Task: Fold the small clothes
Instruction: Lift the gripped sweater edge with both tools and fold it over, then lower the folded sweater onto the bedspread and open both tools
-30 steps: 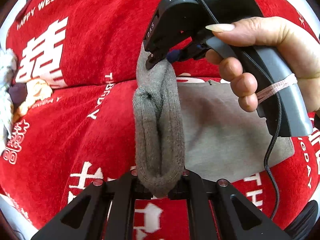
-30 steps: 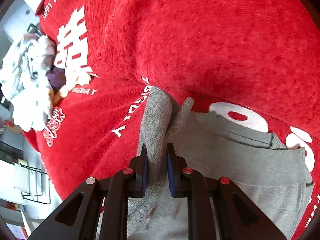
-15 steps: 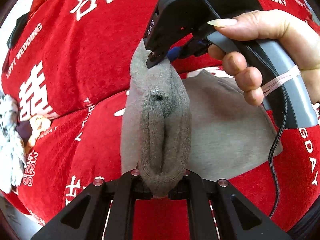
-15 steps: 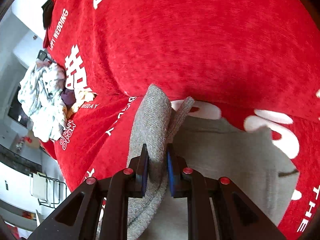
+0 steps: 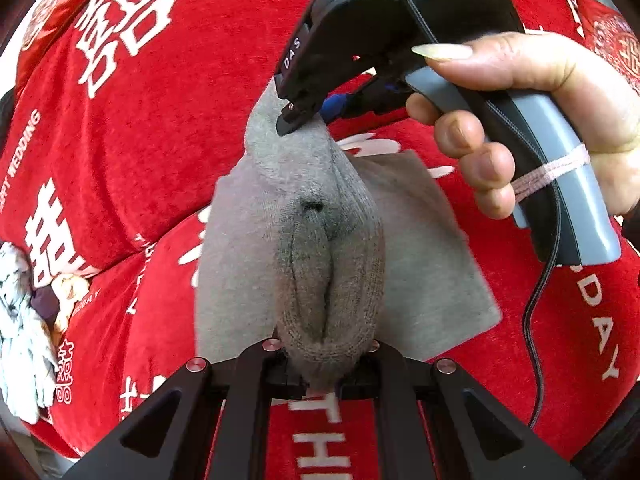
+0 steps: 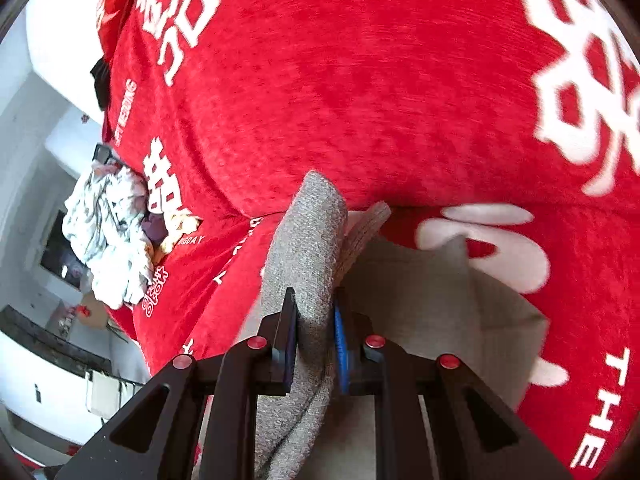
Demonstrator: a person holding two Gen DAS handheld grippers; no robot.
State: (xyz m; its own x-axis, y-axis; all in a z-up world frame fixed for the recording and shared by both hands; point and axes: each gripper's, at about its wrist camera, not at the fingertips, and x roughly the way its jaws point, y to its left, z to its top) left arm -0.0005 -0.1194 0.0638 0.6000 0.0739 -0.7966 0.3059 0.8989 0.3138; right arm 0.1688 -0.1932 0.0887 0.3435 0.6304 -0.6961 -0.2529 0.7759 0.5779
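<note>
- Left wrist view: left hand-held gripper (image 5: 326, 374) clenched on grey garment's (image 5: 320, 248) bunched edge.
- Right hand-held gripper (image 6: 316, 340) likewise clamped, lifting it above red sofa cover (image 6: 360, 80).
- Mid-fold; next, probably lay edge across.

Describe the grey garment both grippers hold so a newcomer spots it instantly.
On the red printed blanket, look at the middle, where the left gripper and right gripper meet. The grey garment is stretched between them, its lower part draped flat on the blanket. It is plain grey, unlike the white patterned clothes pile at the left edge.
</note>
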